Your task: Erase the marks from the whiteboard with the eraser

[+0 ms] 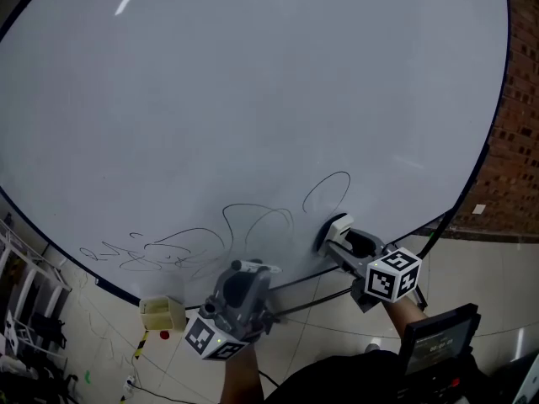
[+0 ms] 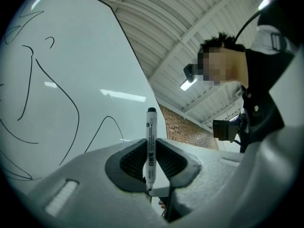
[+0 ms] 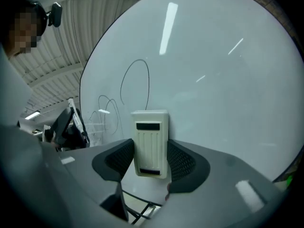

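Whiteboard (image 1: 253, 82) face is standing open far and left of the eraser (image 1: 336, 228); the left tongs (image 1: 247, 268), gripping a marker (image 2: 150, 146), are crowding the near edge just left of it.

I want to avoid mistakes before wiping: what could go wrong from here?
1. The eraser sits between the right gripper jaws, held by its narrow sides; hard pressing on the whiteboard might twist it loose.
2. The left gripper holds a marker near the board; if uncapped, it may add lines beside the marks.
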The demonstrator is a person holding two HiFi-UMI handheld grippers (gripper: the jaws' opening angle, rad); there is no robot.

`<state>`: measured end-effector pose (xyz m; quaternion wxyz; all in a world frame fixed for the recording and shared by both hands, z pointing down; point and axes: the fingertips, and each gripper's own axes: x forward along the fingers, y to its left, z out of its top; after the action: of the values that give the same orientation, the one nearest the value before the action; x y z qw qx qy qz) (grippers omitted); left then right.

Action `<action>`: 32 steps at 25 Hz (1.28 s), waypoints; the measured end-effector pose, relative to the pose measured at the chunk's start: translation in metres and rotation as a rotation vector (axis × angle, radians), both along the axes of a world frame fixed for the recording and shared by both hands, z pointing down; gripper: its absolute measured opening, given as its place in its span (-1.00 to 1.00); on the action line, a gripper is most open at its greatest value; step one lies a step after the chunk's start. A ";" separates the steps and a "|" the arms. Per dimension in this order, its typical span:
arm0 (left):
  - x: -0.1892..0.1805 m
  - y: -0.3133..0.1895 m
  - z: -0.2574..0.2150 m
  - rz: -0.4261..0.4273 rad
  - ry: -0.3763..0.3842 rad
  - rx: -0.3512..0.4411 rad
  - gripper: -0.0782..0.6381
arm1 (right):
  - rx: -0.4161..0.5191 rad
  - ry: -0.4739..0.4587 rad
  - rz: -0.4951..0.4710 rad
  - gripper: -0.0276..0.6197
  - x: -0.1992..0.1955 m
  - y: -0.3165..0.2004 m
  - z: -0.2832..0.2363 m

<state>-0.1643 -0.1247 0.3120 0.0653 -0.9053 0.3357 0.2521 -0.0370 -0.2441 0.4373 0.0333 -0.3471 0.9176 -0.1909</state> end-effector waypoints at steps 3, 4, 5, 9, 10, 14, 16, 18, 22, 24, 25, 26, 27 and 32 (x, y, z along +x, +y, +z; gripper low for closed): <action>0.001 0.001 0.001 0.008 -0.008 -0.001 -0.62 | -0.013 0.022 -0.010 -0.21 -0.002 0.001 0.004; 0.001 0.001 0.000 0.009 -0.008 0.000 -0.62 | -0.006 0.026 -0.006 -0.21 0.002 0.000 -0.001; 0.001 0.001 -0.001 0.010 -0.005 0.003 -0.62 | 0.007 0.021 0.003 -0.21 0.007 -0.001 -0.009; 0.004 0.003 -0.005 0.010 -0.006 0.013 -0.62 | 0.080 -0.037 0.050 -0.21 0.036 -0.012 -0.073; 0.003 0.004 -0.005 0.007 -0.006 0.017 -0.62 | 0.101 -0.044 0.056 -0.21 0.041 -0.014 -0.091; 0.000 0.009 -0.011 0.002 0.020 0.031 -0.62 | 0.179 -0.083 0.089 -0.21 0.054 -0.017 -0.154; -0.001 0.010 -0.013 -0.002 0.028 0.032 -0.62 | 0.199 -0.090 0.107 -0.21 0.055 -0.017 -0.171; -0.006 0.010 -0.006 -0.016 0.022 0.030 -0.62 | 0.210 -0.079 0.121 -0.21 0.050 -0.016 -0.170; -0.010 0.008 -0.003 -0.025 0.023 0.028 -0.62 | 0.191 -0.021 0.093 -0.21 0.020 -0.008 -0.125; -0.009 0.009 -0.003 -0.023 0.023 0.028 -0.62 | 0.155 -0.006 0.068 -0.21 0.004 -0.004 -0.089; -0.008 0.009 -0.005 -0.019 0.027 0.031 -0.62 | 0.131 0.005 0.056 -0.21 -0.003 -0.002 -0.071; -0.007 0.010 -0.009 -0.014 0.033 0.036 -0.62 | 0.105 0.019 0.043 -0.21 -0.008 0.000 -0.054; -0.005 0.012 -0.013 -0.009 0.040 0.041 -0.62 | 0.081 0.034 0.030 -0.21 -0.012 0.002 -0.039; -0.003 0.014 -0.013 -0.006 0.031 0.043 -0.62 | 0.045 0.085 0.005 -0.21 -0.015 0.004 -0.016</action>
<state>-0.1673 -0.1104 0.2985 0.0803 -0.8986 0.3337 0.2732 -0.0521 -0.2405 0.4218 0.0023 -0.3562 0.9214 -0.1553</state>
